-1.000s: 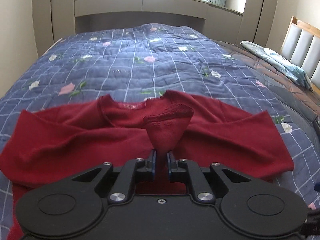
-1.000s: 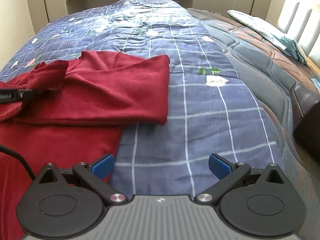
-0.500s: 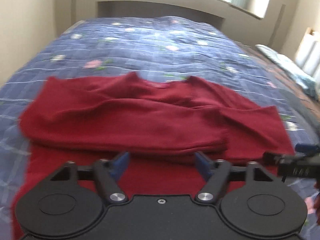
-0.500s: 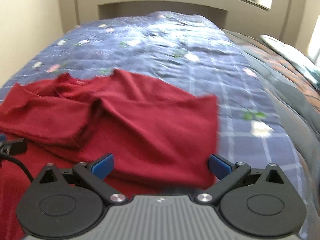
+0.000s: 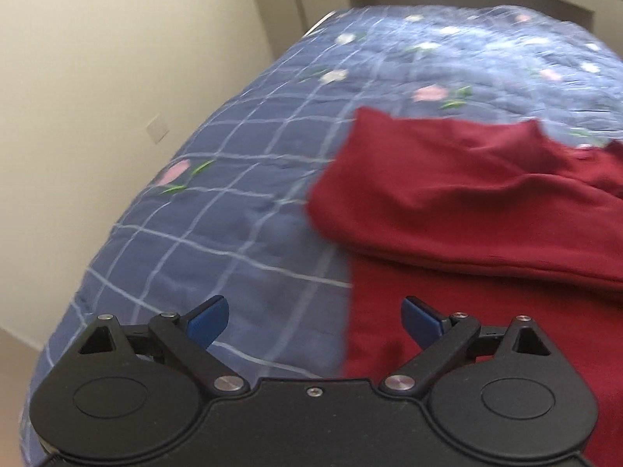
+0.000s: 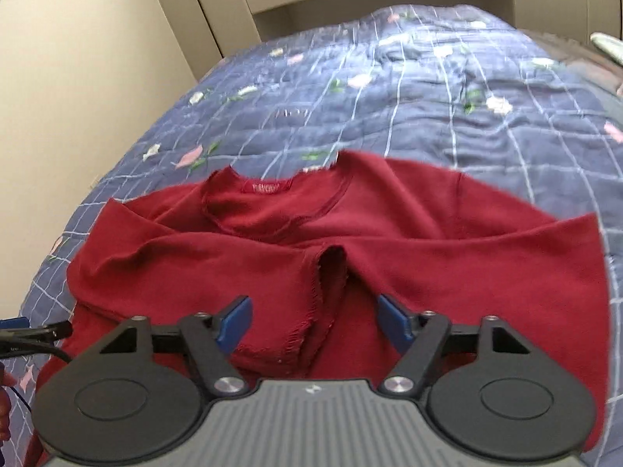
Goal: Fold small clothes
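Note:
A dark red sweater (image 6: pixel 389 241) lies flat on the blue quilted bed, neckline away from me, both sleeves folded across the chest. In the right wrist view my right gripper (image 6: pixel 315 325) hovers over the frayed sleeve cuffs (image 6: pixel 331 292). Its jaws are closing with the cuff cloth between them, and the blue pads (image 6: pixel 233 325) still stand apart from it. In the left wrist view my left gripper (image 5: pixel 314 321) is at the sweater's (image 5: pixel 486 210) left edge. Its jaws are opening wide, with only quilt and the garment's side edge below them.
The blue checked quilt (image 5: pixel 241 202) with flower prints covers the bed and drops off at its left edge beside a beige wall (image 5: pixel 97 97). A window alcove stands at the far end. A pale pillow (image 6: pixel 607 44) lies at the far right.
My left gripper let go of the sleeve cuff, opened wide and swung left to the sweater's edge. My right gripper moved left over the folded sleeves and its jaws narrowed.

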`<state>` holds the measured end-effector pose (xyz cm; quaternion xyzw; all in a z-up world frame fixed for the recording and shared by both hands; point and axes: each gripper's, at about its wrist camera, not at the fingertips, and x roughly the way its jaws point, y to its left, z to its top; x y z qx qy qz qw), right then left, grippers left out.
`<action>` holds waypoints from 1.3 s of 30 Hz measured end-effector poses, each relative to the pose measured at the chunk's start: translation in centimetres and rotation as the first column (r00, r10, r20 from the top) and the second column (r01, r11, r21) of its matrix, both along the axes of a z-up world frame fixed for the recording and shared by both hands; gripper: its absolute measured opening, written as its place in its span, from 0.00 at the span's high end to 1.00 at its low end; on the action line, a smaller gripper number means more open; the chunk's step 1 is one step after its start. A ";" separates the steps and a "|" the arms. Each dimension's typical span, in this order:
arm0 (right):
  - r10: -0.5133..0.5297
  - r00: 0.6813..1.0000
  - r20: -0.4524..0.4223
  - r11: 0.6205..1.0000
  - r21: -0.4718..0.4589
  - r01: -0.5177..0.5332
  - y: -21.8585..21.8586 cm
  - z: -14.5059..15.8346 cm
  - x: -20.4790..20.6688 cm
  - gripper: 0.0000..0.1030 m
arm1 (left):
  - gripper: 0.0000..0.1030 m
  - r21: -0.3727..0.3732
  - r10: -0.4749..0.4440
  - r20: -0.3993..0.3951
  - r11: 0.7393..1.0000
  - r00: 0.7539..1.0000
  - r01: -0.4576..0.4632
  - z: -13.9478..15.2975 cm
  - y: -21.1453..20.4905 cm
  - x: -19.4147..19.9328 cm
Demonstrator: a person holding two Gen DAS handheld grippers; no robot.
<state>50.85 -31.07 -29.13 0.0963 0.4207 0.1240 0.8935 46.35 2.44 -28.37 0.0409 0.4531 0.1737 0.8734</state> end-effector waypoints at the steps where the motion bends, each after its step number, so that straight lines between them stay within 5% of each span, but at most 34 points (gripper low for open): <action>1: 0.002 1.000 -0.010 1.000 -0.006 -0.002 0.2 -0.1 0.2 0.62 | 0.07 -0.009 0.012 -0.004 1.000 1.000 -0.012 0.0 0.7 0.3; 2: 0.003 1.000 -0.020 1.000 -0.011 -0.003 0.3 -0.1 0.3 0.79 | 0.07 -0.022 0.019 -0.001 1.000 1.000 -0.019 0.1 1.1 0.4; 5: 0.013 1.000 0.007 0.999 0.035 -0.013 -0.2 0.8 0.3 0.88 | 0.07 -0.087 0.042 0.015 0.995 0.999 -0.041 0.5 1.9 0.5; 8: 0.015 0.996 0.083 0.999 0.042 -0.018 -0.9 2.8 0.2 0.89 | 0.07 -0.079 0.022 0.013 0.997 1.000 -0.021 0.5 1.4 0.4; 16: -0.050 0.986 0.158 0.997 0.071 0.039 -3.2 6.4 1.1 0.89 | 0.08 0.085 -0.129 -0.049 0.987 0.990 0.133 -0.6 -0.4 1.5; 23: -0.071 0.989 0.128 0.996 0.059 0.064 -3.3 5.4 0.7 0.89 | 0.15 0.149 -0.196 0.011 0.970 0.980 0.193 -0.9 -0.3 4.3; 28: -0.085 0.992 0.089 0.995 0.054 0.080 -3.1 4.4 0.2 0.88 | 0.17 0.217 -0.306 0.008 0.930 0.952 0.297 -1.1 -0.6 5.9; 32: -0.096 0.994 0.049 0.993 0.067 0.093 -3.0 3.7 0.1 0.88 | 0.31 0.212 -0.361 0.007 0.912 0.933 0.351 -1.0 -0.7 6.0; 36: -0.092 0.996 0.022 0.993 0.076 0.090 -2.7 3.4 -0.3 0.87 | 0.78 0.161 -0.394 0.026 0.909 0.919 0.385 -1.0 -0.8 5.7; 39: -0.084 0.996 0.006 0.993 0.084 0.083 -2.3 3.2 -0.7 0.87 | 0.91 0.133 -0.366 0.063 0.925 0.928 0.356 -0.8 -0.3 5.5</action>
